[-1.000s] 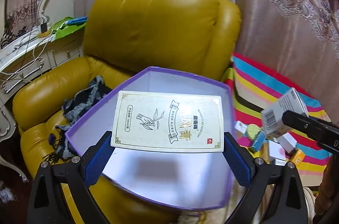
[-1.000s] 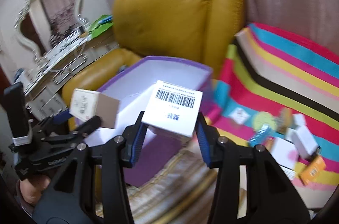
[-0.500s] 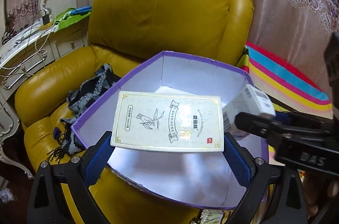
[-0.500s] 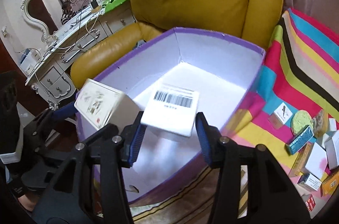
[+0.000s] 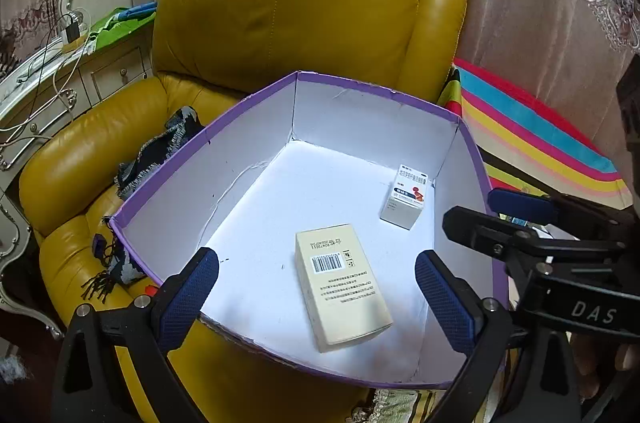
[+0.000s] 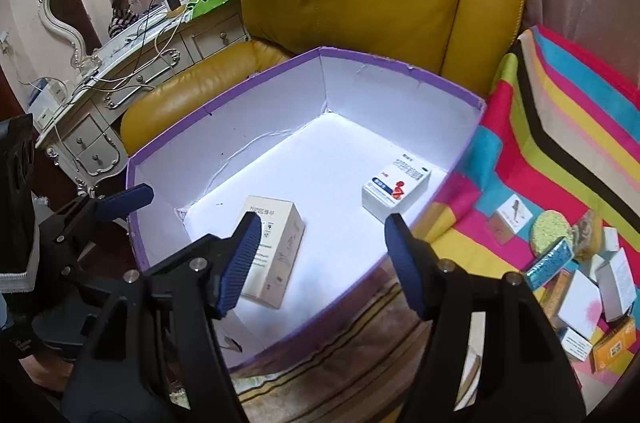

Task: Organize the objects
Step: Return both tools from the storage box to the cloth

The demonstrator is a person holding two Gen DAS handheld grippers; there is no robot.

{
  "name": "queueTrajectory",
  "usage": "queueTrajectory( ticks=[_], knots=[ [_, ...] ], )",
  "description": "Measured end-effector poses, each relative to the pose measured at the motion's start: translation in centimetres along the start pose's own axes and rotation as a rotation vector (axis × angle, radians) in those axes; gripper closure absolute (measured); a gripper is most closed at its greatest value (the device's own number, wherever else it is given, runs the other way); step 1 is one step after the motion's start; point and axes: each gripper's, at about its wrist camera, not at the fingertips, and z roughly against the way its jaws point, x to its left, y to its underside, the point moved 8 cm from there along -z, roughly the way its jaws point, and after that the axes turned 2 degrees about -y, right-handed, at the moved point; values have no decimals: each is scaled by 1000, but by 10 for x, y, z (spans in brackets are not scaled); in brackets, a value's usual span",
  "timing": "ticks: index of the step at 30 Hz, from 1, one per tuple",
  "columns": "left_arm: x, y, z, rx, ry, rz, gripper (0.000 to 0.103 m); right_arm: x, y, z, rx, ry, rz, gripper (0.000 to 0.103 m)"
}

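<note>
A mustard leather armchair (image 5: 304,23) fills the background ahead of both grippers. In front of it, directly under the tools, sits a purple-rimmed box (image 5: 372,89) with a white interior. To the right gripper's right spreads a striped blanket (image 6: 560,127), with a cluster of small packets (image 6: 580,283) lying on it, well apart from the box.

The left gripper (image 5: 316,287) hangs above the near edge of the box, pointing forward and down, its blue-padded jaws spread wide with nothing between them. Just ahead of it, between the lines of its fingers, a cream carton (image 5: 342,287) lies flat on the box floor, barcode up. The right gripper (image 6: 320,255) hovers over the box's near right wall, likewise angled down, jaws wide apart and empty; in the left view it reaches in from the right side. A white medicine box (image 6: 396,189) rests on the floor beyond its right finger, close to the right wall and clear of the cream carton.
</note>
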Motion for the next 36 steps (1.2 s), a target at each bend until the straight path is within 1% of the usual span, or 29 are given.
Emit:
queueTrajectory(
  ticks=[2,4,8,10,13,16,20,24,29,32,36],
  knots=[
    [-1,0,1,3,9,7,3,-3,1,10,-28,18,-6,25],
    [-4,-1,3,0,18,8,3,-7,1,19,-48,25,-5,24],
    [-12,-3,3,3,23,3,3,-27,11,40,-75,79,-29,23],
    [-16,-6,5,-2,29,9,3,-40,21,49,-82,96,-51,23],
    [-25,-9,9,-12,34,-10,3,-61,36,60,-87,129,-82,23],
    [-32,-12,13,-22,39,-15,3,-87,58,74,-89,172,-122,22],
    [-45,-18,20,-47,51,-26,3,-127,89,96,-91,258,-198,22],
    [-70,-22,29,-73,74,-62,3,-165,120,121,-90,344,-260,22],
    [-113,-21,42,-98,113,-145,3,-213,162,148,-64,454,-340,22],
    [-143,-15,42,-86,155,-192,3,-242,189,160,-13,533,-388,21],
    [-183,4,30,-26,223,-242,3,-268,216,169,33,551,-466,21]
  ],
)
